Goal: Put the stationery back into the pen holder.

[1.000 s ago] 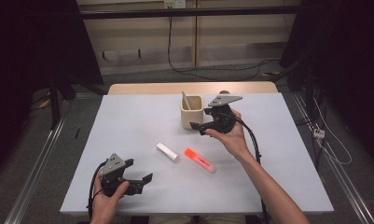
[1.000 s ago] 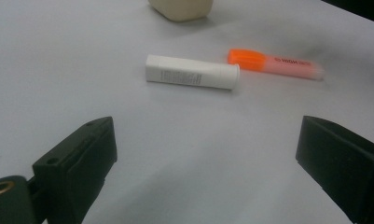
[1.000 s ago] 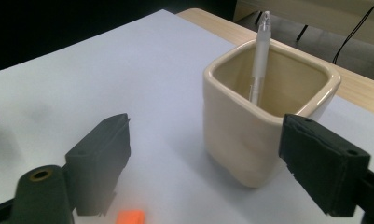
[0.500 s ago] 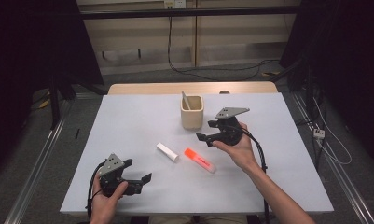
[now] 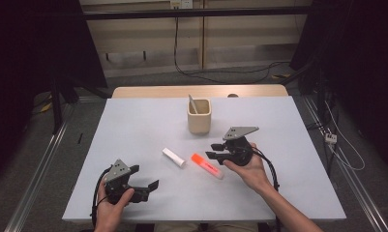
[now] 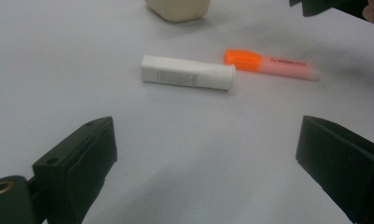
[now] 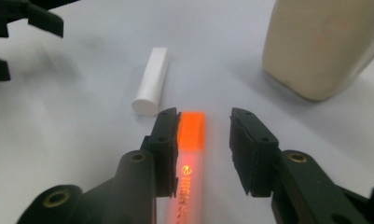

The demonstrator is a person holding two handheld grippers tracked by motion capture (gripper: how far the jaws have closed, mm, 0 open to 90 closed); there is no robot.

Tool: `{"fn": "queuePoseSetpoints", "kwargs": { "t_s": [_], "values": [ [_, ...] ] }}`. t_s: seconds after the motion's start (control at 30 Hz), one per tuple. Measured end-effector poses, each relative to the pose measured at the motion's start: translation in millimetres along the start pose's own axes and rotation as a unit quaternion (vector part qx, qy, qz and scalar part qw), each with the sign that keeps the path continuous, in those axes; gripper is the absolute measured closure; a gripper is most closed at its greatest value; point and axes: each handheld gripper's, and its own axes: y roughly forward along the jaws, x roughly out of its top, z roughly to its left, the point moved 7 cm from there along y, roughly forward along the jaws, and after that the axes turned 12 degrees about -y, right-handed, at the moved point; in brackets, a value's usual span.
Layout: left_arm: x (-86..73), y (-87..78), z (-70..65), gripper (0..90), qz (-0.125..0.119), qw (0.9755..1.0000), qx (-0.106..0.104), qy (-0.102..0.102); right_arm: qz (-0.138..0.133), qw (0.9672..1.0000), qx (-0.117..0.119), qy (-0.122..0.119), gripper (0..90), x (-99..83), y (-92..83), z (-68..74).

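One stick (image 5: 192, 103) stood in our cup (image 5: 199, 117). Our right gripper (image 7: 204, 140), jaws just closing, straddled the marker (image 7: 190, 140) ungripped; the left gripper (image 6: 205, 158) gaped empty.

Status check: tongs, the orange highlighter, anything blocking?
Right tongs closing astride orange highlighter, gap remains on one side. Left tongs open, empty. White tube beside it, apart; cup clear.

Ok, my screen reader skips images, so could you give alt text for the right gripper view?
The right gripper straddles an orange highlighter on a white table, jaws closing but not yet pressing. A white tube lies beyond, a beige cup upper right.
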Motion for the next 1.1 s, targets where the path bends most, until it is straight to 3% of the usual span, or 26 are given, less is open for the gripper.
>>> {"fn": "queuePoseSetpoints", "kwargs": {
  "t_s": [0.23, 0.37, 0.5, 0.67, 0.77, 1.1],
  "values": [
    [-0.1, -0.5, 1.2, 5.0, -0.002, 1.0000, 0.003, -0.002, 0.013, 0.9997, 0.020, 0.005, 76.5, -14.4, -5.5, 15.2],
    [0.0, -0.4, 0.4, 5.0, -0.001, 1.0000, 0.003, 0.002, 0.029, 0.9991, 0.029, 0.005, 90.0, -27.7, -1.8, 23.5],
    [0.6, 0.3, 0.8, 5.0, -0.003, 1.0000, 0.001, -0.001, 0.037, 0.9986, 0.035, 0.016, 90.0, -33.8, 3.1, 25.3],
    [0.7, -0.8, 2.0, 5.0, -0.002, 1.0000, 0.003, 0.000, 0.044, 0.9980, 0.045, 0.002, 90.0, -32.7, 5.3, 32.5],
    [0.8, -1.4, 1.7, 5.0, -0.003, 1.0000, 0.002, 0.000, 0.080, 0.9956, 0.046, -0.016, 90.0, -40.0, 10.9, 39.0],
    [0.7, -0.3, 1.6, 5.0, -0.003, 1.0000, 0.002, -0.001, 0.120, 0.9914, 0.044, -0.028, 90.0, -48.7, 15.5, 39.3]
  ]
}}
